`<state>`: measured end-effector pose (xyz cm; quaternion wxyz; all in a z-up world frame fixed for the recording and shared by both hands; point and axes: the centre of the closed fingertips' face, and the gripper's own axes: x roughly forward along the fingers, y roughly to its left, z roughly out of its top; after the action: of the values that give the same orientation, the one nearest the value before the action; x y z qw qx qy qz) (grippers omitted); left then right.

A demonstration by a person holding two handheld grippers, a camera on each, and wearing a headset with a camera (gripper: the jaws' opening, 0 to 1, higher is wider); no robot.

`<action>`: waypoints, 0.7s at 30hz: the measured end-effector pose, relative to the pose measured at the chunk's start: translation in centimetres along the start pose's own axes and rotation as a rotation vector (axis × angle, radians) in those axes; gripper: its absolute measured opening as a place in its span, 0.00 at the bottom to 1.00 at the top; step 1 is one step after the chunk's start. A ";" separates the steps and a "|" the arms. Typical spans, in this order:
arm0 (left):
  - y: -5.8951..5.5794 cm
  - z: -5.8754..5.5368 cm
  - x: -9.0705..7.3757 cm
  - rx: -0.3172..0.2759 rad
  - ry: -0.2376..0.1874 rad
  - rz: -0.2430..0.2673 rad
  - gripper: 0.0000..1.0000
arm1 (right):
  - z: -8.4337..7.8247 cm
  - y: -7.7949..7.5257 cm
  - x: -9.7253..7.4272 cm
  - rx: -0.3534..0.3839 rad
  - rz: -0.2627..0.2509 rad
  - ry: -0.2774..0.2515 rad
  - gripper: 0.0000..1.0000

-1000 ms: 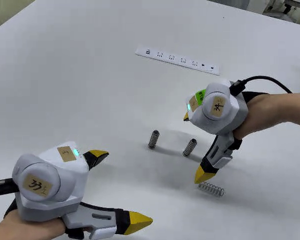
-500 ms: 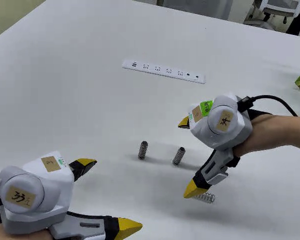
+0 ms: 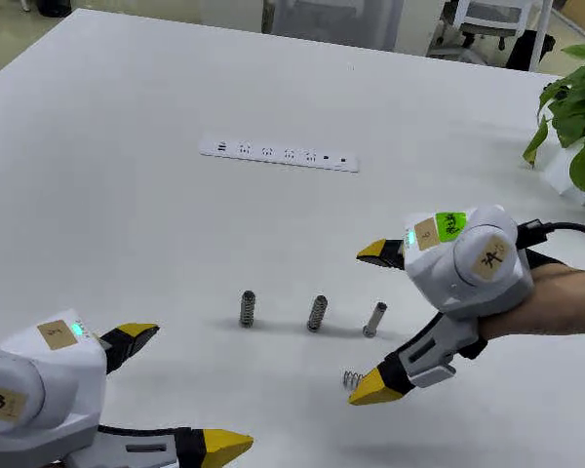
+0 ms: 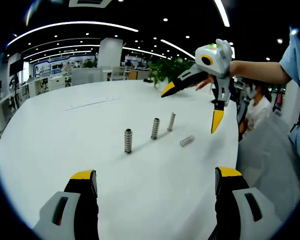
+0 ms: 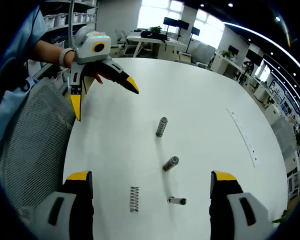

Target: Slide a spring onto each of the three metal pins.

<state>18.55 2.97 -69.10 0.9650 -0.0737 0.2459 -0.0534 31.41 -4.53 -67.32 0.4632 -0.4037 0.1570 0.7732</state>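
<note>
Counting two of three done: left sprung pin (image 3: 248, 308) and middle sprung pin (image 3: 317, 312) stand upright in the row. Bare pin (image 3: 374, 319) at the right end carries nothing. Loose spring (image 3: 352, 378) lies flat on the worktop (image 3: 127, 195), just on the near side of the bare pin and slightly left of it, touching no pin.

Changes over the last second:
- The headset swung, so most of the picture shift is camera. Ignore that.
- Real change, judged against the pin row: right gripper (image 3: 369, 323) has moved right and toward the near side. A second ago its body covered the spot where the bare pin stands. Now that pin shows in the gap between the jaws.
- Its lower yellow tip was left of the loose spring and now sits just right of it. The left gripper view shows a gap between them.
- The spring looks unmoved, same lie on the worktop.

Right gripper is spread wide, holding nothing. Left gripper (image 3: 190, 390) is also spread wide and empty, parked near-left, well apart from the pins, as before.

Read: this is the approach for the last pickup, no grasp yet. Next move needs both right tips brought around the loose spring, a pinch across the coil, then upending it over the bare pin.

Risk: the spring is small and round, so a one-sided nudge from a tip would likely roll it, and a hard squeeze could pop it out.

Power strip (image 3: 278, 154) is on the far side, out of the way.
</note>
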 end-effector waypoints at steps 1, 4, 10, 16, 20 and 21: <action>0.0 0.0 0.0 0.003 0.003 -0.001 1.00 | -0.3 0.0 -0.2 0.013 -0.008 -0.006 0.99; 0.0 0.0 0.0 0.011 0.011 -0.005 1.00 | -1.6 0.1 -0.8 0.055 -0.030 -0.014 0.99; -0.3 0.1 -0.1 0.022 0.021 -0.009 1.00 | -3.4 1.1 -2.6 0.141 -0.071 -0.041 0.99; -0.3 0.0 -0.3 0.030 0.030 -0.008 1.00 | -5.5 2.4 -4.5 0.219 -0.130 -0.065 0.99; -0.6 -0.1 -0.4 0.039 0.042 -0.007 1.00 | -6.8 3.2 -5.5 0.292 -0.163 -0.100 0.99; -0.6 -0.1 -0.4 0.038 0.044 -0.007 1.00 | -7.2 3.3 -5.7 0.296 -0.171 -0.098 0.99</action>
<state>18.10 2.39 -68.90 0.9604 -0.0551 0.2656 -0.0631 33.44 -14.03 -67.88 0.5888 -0.3050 0.2113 0.7181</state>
